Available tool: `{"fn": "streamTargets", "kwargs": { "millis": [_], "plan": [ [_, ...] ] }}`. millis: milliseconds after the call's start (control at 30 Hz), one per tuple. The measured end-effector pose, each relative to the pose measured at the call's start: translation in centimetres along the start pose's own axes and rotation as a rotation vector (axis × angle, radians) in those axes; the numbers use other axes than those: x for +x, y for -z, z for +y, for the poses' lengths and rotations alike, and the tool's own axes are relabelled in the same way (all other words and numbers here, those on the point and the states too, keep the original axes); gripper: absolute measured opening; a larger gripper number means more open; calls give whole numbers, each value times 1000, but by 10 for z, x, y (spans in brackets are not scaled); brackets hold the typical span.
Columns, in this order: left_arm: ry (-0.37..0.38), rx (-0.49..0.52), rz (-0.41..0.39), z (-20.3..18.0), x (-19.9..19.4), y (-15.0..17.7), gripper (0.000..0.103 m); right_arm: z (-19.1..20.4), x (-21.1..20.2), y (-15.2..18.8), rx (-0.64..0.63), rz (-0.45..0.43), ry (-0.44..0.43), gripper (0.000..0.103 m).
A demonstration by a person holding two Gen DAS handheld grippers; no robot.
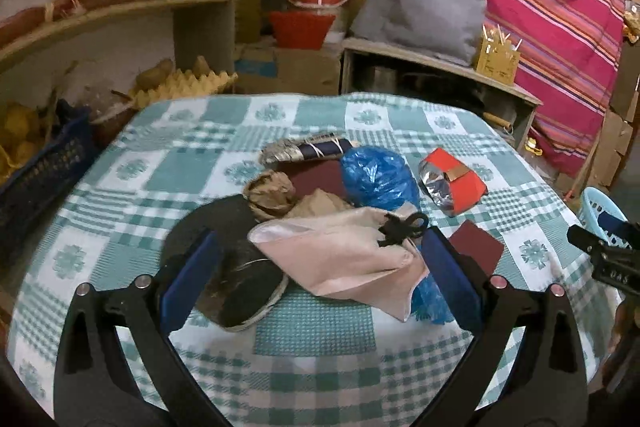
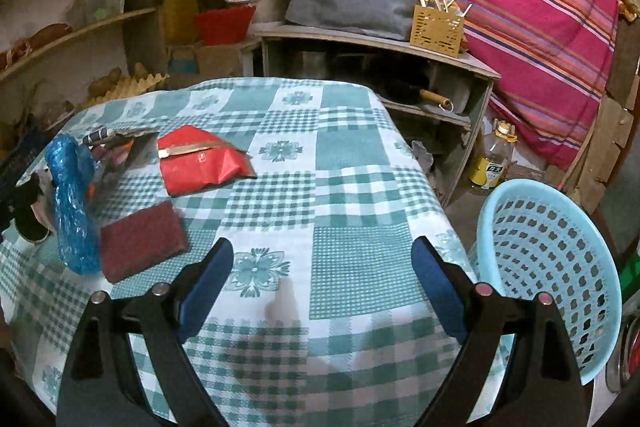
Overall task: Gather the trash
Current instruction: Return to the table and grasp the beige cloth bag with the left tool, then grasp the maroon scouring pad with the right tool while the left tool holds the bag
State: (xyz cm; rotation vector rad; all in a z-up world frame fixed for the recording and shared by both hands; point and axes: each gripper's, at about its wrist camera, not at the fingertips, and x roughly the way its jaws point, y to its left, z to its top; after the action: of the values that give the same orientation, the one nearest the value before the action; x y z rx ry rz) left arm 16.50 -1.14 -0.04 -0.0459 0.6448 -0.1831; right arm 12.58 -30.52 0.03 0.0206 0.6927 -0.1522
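Left gripper [image 1: 318, 277]: jaws wide, nothing pressed; blue pads flank the near edge of the trash pile, pale cloth pouch between them but not clamped.
Right gripper [image 2: 322, 285]: jaws wide and empty, hovering over bare checked tablecloth [image 2: 348, 163] near the table's right edge.
Pale cloth pouch [image 1: 340, 253]: top of the pile, black drawstring knotted at its upper right; lies over a dark round flat piece [image 1: 224, 239] and a blue plastic bag [image 1: 378, 177].
Crumpled brown paper [image 1: 270, 193]: just behind the pouch, touching it.
Rolled wrapper bundle [image 1: 308, 151]: far side of the pile, tied with a band.
Red foil packet [image 1: 452, 183]: apart from the pile, to its right.
Maroon scouring pad [image 2: 142, 243]: flat on the cloth, beside the blue bag, left of the right gripper.
Light blue basket [image 2: 556, 267]: off the table's right edge, mouth tilted toward the table; likely destination.
Step in hand (judgement): left gripper lining up on the pouch.
Handling advice: bring the pads down around a bunched part of the pouch, not its loose flap; close fully before lifting, since soft cloth may slip or drag neighbouring scraps along.
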Motion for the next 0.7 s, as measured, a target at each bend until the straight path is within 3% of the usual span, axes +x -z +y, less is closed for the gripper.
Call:
{"fn": "streamTargets", "kwargs": {
  "millis": [67, 200, 300, 433, 700],
  "plan": [
    [18, 4, 3, -3, 4, -1, 85, 3, 1, 1, 0, 3, -7, 89],
    [72, 7, 32, -5, 9, 1, 42, 10, -1, 2, -14, 0, -19, 89],
    [87, 22, 33, -6, 7, 2, 23, 14, -5, 2, -25, -5, -24, 89],
    [84, 23, 10, 0, -7, 5, 17, 18, -13, 1, -27, -13, -43, 89],
    [38, 18, -78, 26, -55, 6, 16, 38, -21, -2, -68, -9, -65, 89]
  ]
}}
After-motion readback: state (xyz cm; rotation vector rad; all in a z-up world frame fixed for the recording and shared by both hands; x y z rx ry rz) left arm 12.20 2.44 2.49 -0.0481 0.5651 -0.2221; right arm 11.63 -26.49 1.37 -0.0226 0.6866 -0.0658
